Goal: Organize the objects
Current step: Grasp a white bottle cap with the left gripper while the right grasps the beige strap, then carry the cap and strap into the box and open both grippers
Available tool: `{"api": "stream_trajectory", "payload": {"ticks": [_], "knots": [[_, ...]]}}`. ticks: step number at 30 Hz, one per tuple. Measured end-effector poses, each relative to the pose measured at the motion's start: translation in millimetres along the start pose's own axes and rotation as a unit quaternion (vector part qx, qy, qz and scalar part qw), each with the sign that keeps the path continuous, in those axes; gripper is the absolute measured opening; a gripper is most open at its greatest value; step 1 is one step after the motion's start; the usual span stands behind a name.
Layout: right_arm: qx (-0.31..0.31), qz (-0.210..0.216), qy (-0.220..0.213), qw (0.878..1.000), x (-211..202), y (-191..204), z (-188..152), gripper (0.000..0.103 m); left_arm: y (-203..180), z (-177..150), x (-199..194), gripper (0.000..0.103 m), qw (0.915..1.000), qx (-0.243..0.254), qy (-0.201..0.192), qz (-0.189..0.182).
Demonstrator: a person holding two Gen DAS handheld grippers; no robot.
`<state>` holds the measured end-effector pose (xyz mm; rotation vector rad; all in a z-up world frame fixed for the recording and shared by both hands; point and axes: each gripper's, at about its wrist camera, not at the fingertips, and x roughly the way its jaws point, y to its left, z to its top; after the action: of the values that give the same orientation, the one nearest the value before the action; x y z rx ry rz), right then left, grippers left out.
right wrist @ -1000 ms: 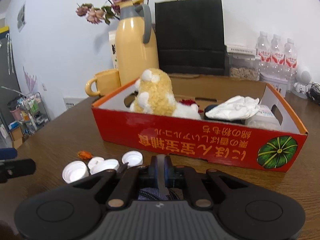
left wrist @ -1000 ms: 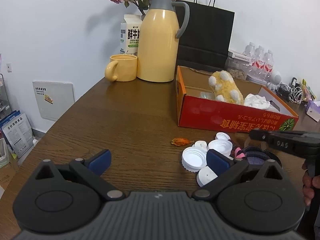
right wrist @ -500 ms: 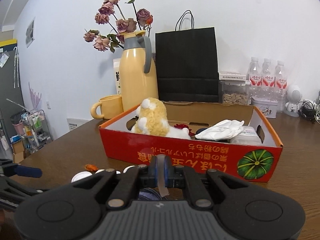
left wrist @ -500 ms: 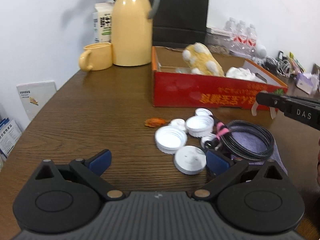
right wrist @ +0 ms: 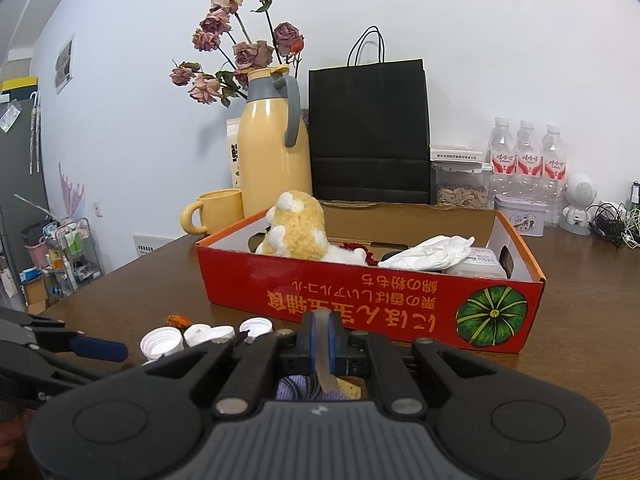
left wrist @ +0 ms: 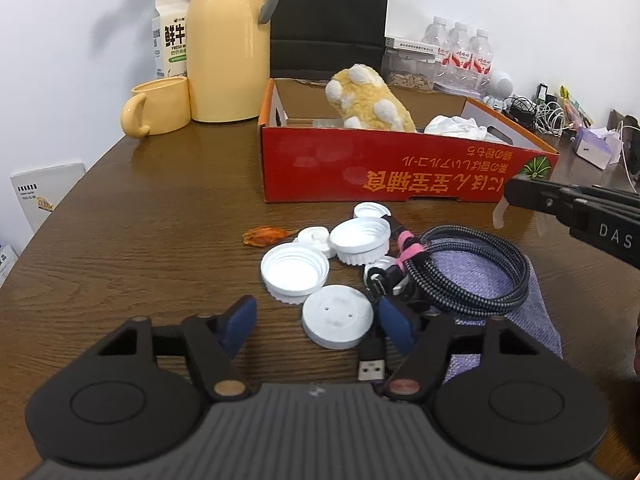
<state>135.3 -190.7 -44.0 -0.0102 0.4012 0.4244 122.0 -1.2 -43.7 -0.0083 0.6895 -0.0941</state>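
Left hand-held gripper [left wrist: 316,322] fills the bottom of the left wrist view, its blue pads spread but closing, with a flat white lid [left wrist: 338,321] lying between them on the worktop [left wrist: 140,216]; the pads do not press on it. Just above the lid, in the middle of the frame, sit more white caps [left wrist: 360,239], open side up or down, touching one another, and a small orange scrap [left wrist: 264,236] lies to their left. Right of the caps a coiled braided cable [left wrist: 468,276] with a pink tie rests on a purple cloth [left wrist: 536,320], its USB plug [left wrist: 372,368] pointing toward the bottom edge. A red cardboard box [left wrist: 400,176] stands across the upper middle, holding a yellow plush toy [left wrist: 372,100] and a white crumpled cloth [left wrist: 456,128]. At upper left are a yellow mug [left wrist: 160,106], a yellow thermos jug [left wrist: 226,40] and a milk carton [left wrist: 170,36]. The right hand-held gripper [left wrist: 520,196] reaches in from the right edge. In the right wrist view, the right hand-held gripper [right wrist: 320,334] sits at bottom centre with its pads pressed together on nothing I can make out, the red box just beyond, the caps at lower left, and the left one's blue pad at the left edge.
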Motion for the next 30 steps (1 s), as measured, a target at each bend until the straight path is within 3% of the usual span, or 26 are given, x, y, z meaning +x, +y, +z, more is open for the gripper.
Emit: {"api": "stream_trajectory", "payload": {"ticks": [4,21,22,23,24,30], "knots": [[-0.006,0.002,0.000,1.000,-0.1,1.9,-1.9,0.005,1.0,-0.6,-0.4,0.060,0.9999,-0.008,-0.004,-0.006],[-0.023,0.001,-0.006,1.000,-3.0,8.8,-5.3,0.005,2.9,-7.1,-2.0,0.058,0.9996,-0.019,-0.014,0.016],[-0.024,0.000,-0.005,1.000,-2.8,9.1,-5.5,0.005,1.8,-7.1,-1.4,0.053,0.9996,-0.017,-0.015,0.018],[-0.024,-0.001,-0.005,1.000,-2.6,9.2,-5.6,0.005,0.9,-7.2,-1.1,0.043,0.9996,-0.015,-0.017,0.017],[-0.025,-0.002,-0.004,1.000,-2.2,9.5,-5.6,0.005,-0.7,-7.6,-0.9,0.040,0.9996,-0.012,-0.019,0.018],[-0.026,-0.006,-0.005,1.000,-2.8,9.4,-7.1,0.005,-2.6,-10.6,-2.8,0.040,0.9995,-0.009,-0.027,0.015]]}}
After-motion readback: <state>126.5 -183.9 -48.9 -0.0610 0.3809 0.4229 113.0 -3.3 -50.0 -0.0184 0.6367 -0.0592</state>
